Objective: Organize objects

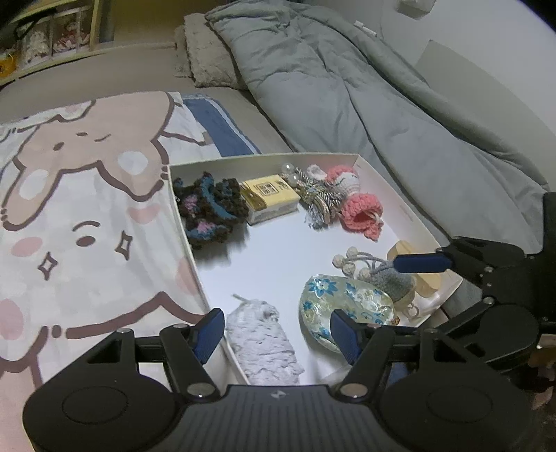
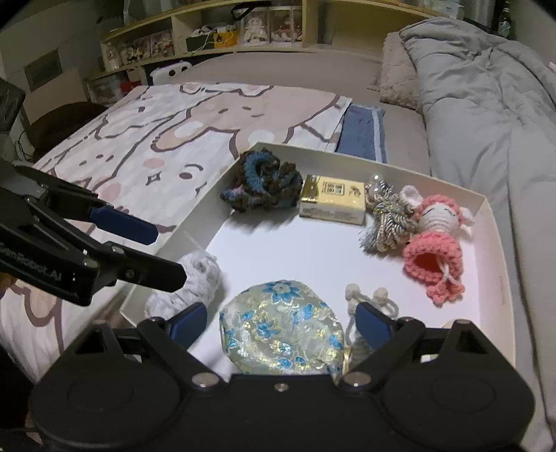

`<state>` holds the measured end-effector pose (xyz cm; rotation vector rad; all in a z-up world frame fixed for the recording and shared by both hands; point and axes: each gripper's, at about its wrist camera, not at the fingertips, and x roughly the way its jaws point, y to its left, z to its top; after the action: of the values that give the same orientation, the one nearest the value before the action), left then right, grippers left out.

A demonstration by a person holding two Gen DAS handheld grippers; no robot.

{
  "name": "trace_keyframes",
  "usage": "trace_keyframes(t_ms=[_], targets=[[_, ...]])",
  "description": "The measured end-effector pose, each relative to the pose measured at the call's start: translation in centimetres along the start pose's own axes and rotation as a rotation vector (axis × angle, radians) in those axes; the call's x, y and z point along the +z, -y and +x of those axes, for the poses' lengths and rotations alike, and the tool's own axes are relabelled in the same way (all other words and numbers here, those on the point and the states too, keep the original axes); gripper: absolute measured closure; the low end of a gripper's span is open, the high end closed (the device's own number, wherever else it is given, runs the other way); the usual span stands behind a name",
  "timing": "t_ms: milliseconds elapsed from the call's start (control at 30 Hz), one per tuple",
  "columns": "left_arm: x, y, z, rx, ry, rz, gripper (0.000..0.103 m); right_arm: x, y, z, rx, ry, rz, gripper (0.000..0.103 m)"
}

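A shallow white box (image 1: 410, 215) (image 2: 486, 208) lies on the bed. Along its far side sit a dark crochet piece (image 1: 208, 208) (image 2: 264, 187), a yellow carton (image 1: 271, 198) (image 2: 333, 200), a beaded tassel bundle (image 1: 319, 198) (image 2: 389, 222) and a pink crochet doll (image 1: 358, 205) (image 2: 438, 250). My left gripper (image 1: 276, 330) (image 2: 166, 255) is open over the box's near left corner. A fluffy white item (image 1: 260, 340) (image 2: 198, 278) lies loose between its fingers. My right gripper (image 2: 281, 320) is open astride a floral pouch (image 1: 347, 299) (image 2: 281, 330), pads apart from it. A grey pompom hair tie (image 1: 361, 264) (image 2: 368, 299) lies beside the pouch.
A cartoon-print blanket (image 1: 87, 208) (image 2: 156, 146) covers the bed left of the box. A grey duvet (image 1: 382, 104) (image 2: 486, 121) is heaped on the right, a fuzzy pillow (image 1: 205, 55) behind. Shelves (image 2: 208, 31) stand beyond the bed. A wooden piece (image 1: 403, 248) sits at the box's right wall.
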<state>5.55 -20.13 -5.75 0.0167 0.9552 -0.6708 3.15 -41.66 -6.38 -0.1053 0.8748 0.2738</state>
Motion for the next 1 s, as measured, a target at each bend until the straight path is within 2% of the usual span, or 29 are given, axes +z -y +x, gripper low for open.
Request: trace_keyframes(t_ms=[200, 267, 367, 533, 733, 1000], targets=[[1.1, 0.1, -2.7, 0.032, 0.052, -0.003, 0.018, 0.9, 0.1, -2.1, -0.045, 0.042, 0.063, 0.006], [1.5, 0.2, -3.6, 0.046, 0.071, 0.001, 0.009, 1.5, 0.2, -2.8, -0.068, 0.054, 0.093, 0.005], [1.9, 0.3, -4.9, 0.072, 0.095, 0.012, 0.001, 2.4, 0.1, -3.7, -0.107, 0.032, 0.140, 0.004], [2.1, 0.2, -6.8, 0.101, 0.112, 0.013, 0.000, 3.2, -0.4, -5.4, -0.153, 0.020, 0.218, 0.000], [1.4, 0.2, -9.1, 0.146, 0.140, 0.035, 0.000, 2.6, -1.5, -7.5, -0.209, 0.036, 0.310, 0.000], [-0.5, -0.4, -11.7, 0.219, 0.177, 0.051, 0.000, 0.2, -4.0, -10.7, -0.296, 0.151, 0.377, 0.000]])
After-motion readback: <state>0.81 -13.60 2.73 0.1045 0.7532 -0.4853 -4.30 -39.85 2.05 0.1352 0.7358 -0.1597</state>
